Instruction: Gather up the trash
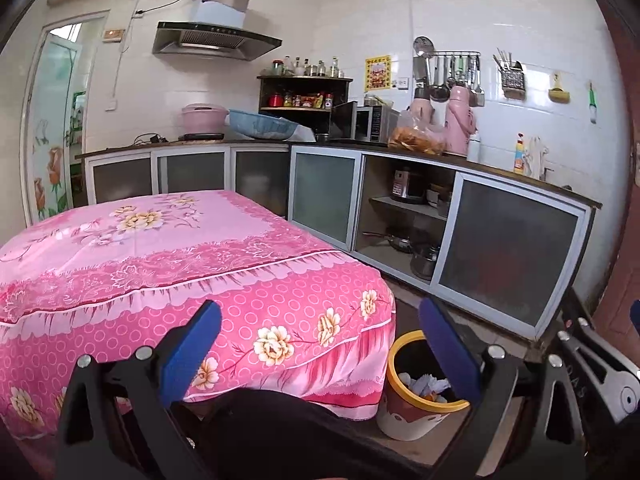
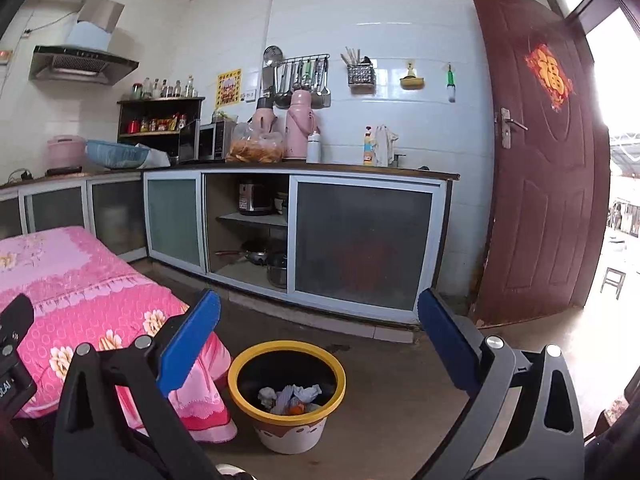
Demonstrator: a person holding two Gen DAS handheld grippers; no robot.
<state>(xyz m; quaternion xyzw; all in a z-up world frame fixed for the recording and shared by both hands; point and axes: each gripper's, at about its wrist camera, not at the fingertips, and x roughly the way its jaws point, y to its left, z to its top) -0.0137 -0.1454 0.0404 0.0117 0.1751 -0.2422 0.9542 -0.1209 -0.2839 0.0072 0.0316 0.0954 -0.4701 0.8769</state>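
Note:
A yellow-rimmed trash bin (image 2: 286, 364) stands on the floor beside the pink-clothed table; it also shows in the left wrist view (image 1: 400, 404). Crumpled white paper and an orange scrap (image 2: 290, 399) lie inside it. My right gripper (image 2: 319, 332) is open and empty, held above and in front of the bin. My left gripper (image 1: 320, 340) is open and empty, held in front of the table's near edge, with the bin just behind its right finger (image 1: 448, 352). The table top (image 1: 132, 236) shows only the floral cloth.
Kitchen counter with cabinets (image 2: 360, 240) runs along the far wall, one section open with pots. A brown door (image 2: 544, 168) stands open at the right. Bare floor (image 2: 400, 380) lies between bin, cabinets and door.

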